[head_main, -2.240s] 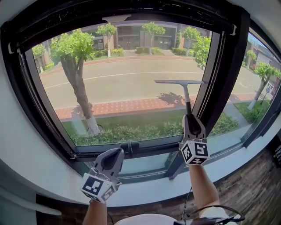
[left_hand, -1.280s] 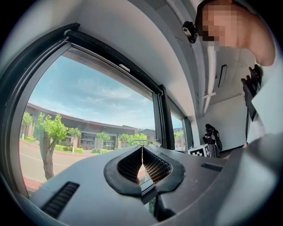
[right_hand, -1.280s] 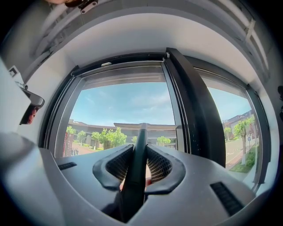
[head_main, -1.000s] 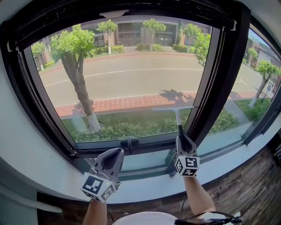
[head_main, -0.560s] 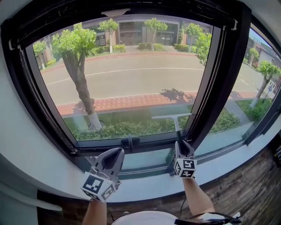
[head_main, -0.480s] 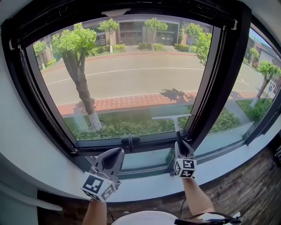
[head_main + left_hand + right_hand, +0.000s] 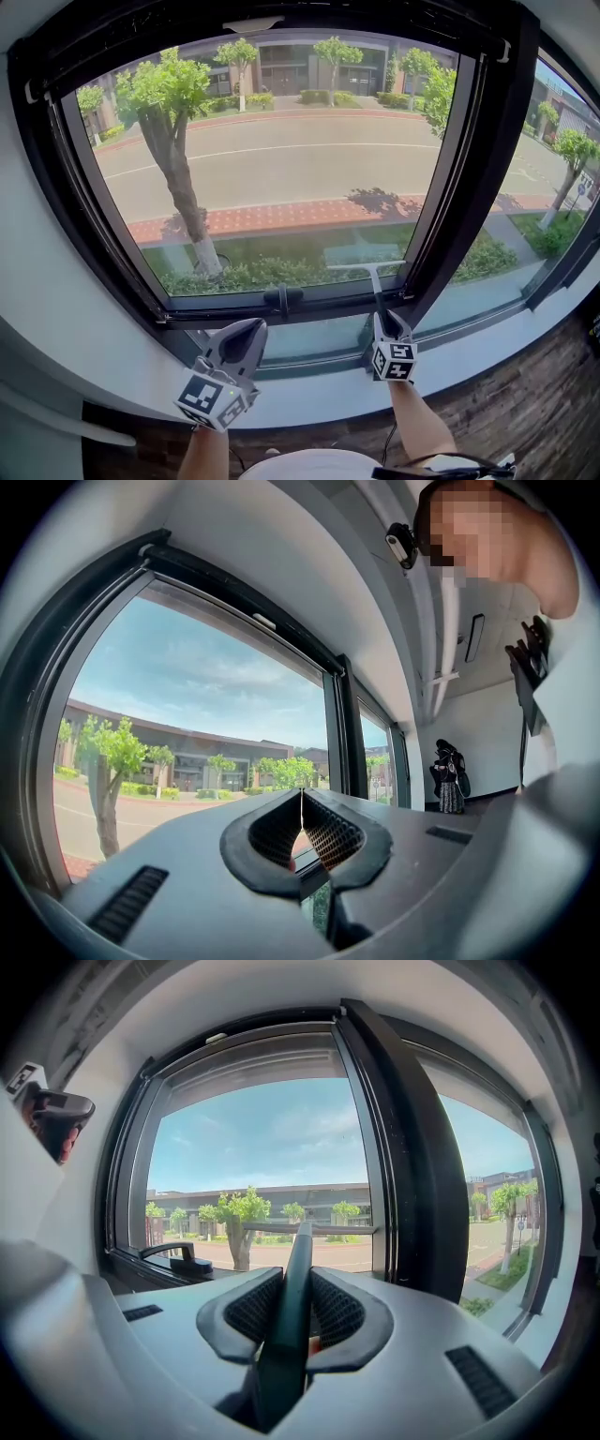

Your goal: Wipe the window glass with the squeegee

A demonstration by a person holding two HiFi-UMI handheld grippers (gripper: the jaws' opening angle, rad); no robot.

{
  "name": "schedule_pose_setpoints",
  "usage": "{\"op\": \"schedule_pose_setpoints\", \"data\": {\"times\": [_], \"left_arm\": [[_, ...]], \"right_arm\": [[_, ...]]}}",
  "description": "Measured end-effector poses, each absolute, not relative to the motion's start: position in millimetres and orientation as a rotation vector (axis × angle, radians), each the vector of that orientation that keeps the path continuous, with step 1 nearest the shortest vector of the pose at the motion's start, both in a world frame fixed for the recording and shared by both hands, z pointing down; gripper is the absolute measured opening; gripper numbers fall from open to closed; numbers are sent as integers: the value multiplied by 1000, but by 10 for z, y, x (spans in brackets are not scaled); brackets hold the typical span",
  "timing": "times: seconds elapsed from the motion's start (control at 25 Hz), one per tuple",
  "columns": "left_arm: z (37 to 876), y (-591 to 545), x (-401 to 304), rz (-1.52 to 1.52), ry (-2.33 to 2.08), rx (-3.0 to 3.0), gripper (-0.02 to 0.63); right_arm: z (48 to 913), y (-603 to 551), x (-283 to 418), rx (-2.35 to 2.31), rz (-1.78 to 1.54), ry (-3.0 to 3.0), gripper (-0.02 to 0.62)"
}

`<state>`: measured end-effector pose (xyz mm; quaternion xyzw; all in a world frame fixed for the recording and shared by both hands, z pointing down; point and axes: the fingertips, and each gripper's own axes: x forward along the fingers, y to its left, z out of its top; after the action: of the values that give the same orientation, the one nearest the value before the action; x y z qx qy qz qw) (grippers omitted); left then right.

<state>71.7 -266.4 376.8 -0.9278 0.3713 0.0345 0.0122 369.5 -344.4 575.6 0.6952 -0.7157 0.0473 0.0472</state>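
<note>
My right gripper is shut on the dark handle of the squeegee. Its grey T-shaped blade lies across the bottom right of the window glass, just above the lower frame. In the right gripper view the squeegee runs up between the jaws, its blade level against the window glass. My left gripper is shut with nothing in it, held below the sill at lower left; in the left gripper view its jaws meet, with the window glass beyond.
A black window handle sits on the lower frame between the two grippers. A thick black mullion bounds the pane at the right, with another pane beyond. A white sill runs beneath, above a brick-patterned wall.
My right gripper has drawn the squeegee down the right side of the glass, from mid-height to the bottom edge. The left gripper has stayed where it was.
</note>
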Motion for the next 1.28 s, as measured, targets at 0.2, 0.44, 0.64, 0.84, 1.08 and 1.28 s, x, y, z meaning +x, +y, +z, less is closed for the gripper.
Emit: {"op": "schedule_pose_setpoints", "data": {"times": [0.2,0.44,0.64,0.84,1.08,1.28], "left_arm": [[3799,-2645,673,92,1174,-2893,18],[3833,-2615,633,82,1185,-2894,18],[3856,-2594,563,83,1200,-2888,18],[3868,-2589,463,100,1224,-2882,18],[3849,-2569,341,131,1251,-2873,18],[3810,-2509,233,149,1249,-2865,18]], "right_arm": [[5928,-3448,3688,2096,209,-2172,98],[6141,-3443,3691,2076,291,-2151,98],[6091,-3360,3653,2103,265,-2144,98],[5442,-3063,3403,2157,63,-2219,98],[3962,-2748,2921,2161,-423,-2404,98],[2827,-2550,2525,2136,-765,-2537,98]]}}
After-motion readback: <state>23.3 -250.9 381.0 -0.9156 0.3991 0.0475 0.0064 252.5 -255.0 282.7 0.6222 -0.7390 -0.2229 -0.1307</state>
